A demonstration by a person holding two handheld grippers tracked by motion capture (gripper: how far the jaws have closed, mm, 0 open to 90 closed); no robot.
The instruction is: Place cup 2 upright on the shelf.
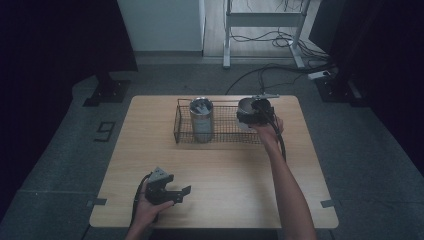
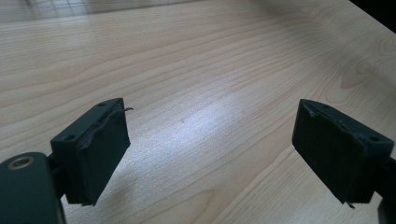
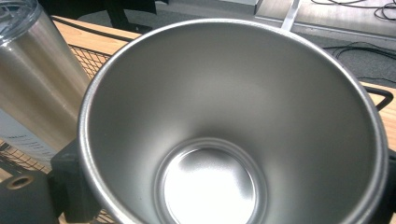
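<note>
Steel cup: held upright in the right gripper, over the right end of the wire basket, at about one o'clock on the table. In the right gripper view the jaws sit on either side of the cup's wall, low at seven and four o'clock, so they are closed on it from outside. The cup is empty; its inside is bare polished metal down to the base.

Handling, as judged: rigid, thin-walled, probably light. The smooth flaring wall is likely slippery, and it widens upward, so a grip low on the body could let it ride up out of the pads. A firm squeeze across the lower body looks soundest. Dents are unlikely; a drop would be noisy rather than damaging.

Tumbler: stands upright in the basket, at nine o'clock from the cup, near it but apart. A clear lid closes its top; contents cannot be told.

Basket: mesh floor, open top, and it holds the tumbler.

Left gripper: rests low at seven o'clock on the table, its jaws apart with bare wood between them, holding nothing.
</note>
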